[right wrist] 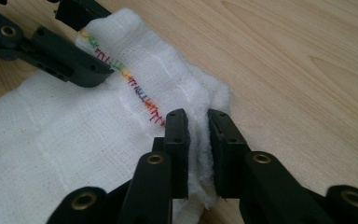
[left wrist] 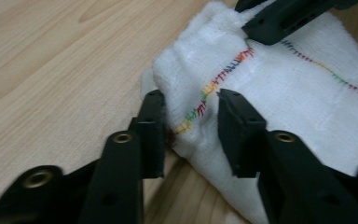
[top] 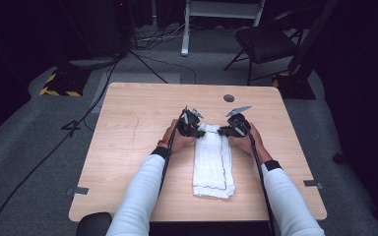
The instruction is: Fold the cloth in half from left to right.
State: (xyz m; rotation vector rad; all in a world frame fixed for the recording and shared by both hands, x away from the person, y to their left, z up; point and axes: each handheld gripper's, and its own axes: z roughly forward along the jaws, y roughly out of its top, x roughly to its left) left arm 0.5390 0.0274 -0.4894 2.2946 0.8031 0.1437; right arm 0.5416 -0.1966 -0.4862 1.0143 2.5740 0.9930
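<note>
- Dark room around a light wooden table (top: pixel 128 147); grey carpet floor, a folding chair (top: pixel 266 44) and loose cables beyond the far edge.
- Left gripper (top: pixel 191 123): in its own view the jaws straddle a bunched corner of a white cloth (left wrist: pixel 279 93), one pad on each side of the fold. A clear gap remains between the pads, filled by fabric; they look partly closed on the corner, though I cannot tell how firm the grip is.
- Just ahead of the left jaws, a multicoloured stitched line (left wrist: pixel 214 84) runs across the cloth, from the pinched corner outward toward the other gripper's jaw at the top of that view.
- Right gripper (right wrist: pixel 196 135): jaws nearly together, a thin bunched edge of cloth (right wrist: pixel 74 154) squeezed between the pads. This one is pinching the cloth.
- To the left of the right jaws, the same stitched line (right wrist: pixel 135 91) leads to the left gripper's black jaw (right wrist: pixel 60 51), which rests on the fabric.
- From the high view, both grippers meet at the cloth's (top: pixel 211 162) far end, the right gripper (top: pixel 234 127) opposite the left, close together.
- The cloth lies as a long folded strip running back from the grippers toward the person, between the two white sleeves (top: pixel 142 196).
- Beyond the grippers, a small dark round disc (top: pixel 229 98) sits in the tabletop.
- Well out to both sides near the table's near corners, grey tape tabs (top: pixel 80 191).
</note>
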